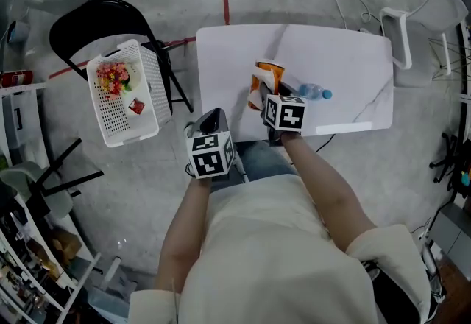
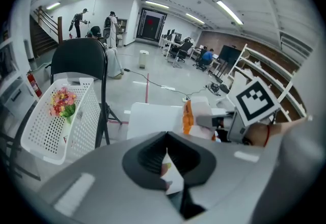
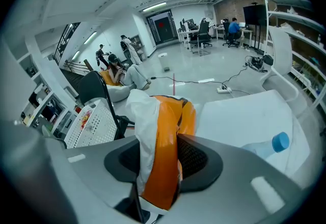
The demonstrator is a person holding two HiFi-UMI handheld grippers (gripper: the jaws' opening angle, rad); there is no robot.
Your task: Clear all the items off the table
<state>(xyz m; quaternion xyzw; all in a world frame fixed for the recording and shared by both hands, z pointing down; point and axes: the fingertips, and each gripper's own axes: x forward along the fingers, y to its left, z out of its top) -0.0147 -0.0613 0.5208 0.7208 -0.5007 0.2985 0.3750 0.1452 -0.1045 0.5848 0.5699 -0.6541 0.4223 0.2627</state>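
right gripper [image 3: 162, 164] fingers clamp the orange snack bag [image 3: 165, 121] above the counter [image 1: 346, 57] front edge, left gripper [image 2: 168, 159] pinches what looks like a small white packet [image 2: 173, 176]; slick film could slip out en route to the basket [image 1: 110, 120] w/ a fast swing.

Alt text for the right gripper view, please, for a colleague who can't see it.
The right gripper is shut on an orange and white snack bag that sticks up between its jaws. Beyond, a blue-capped water bottle lies on the white table at right; a white basket sits on a black chair at left.
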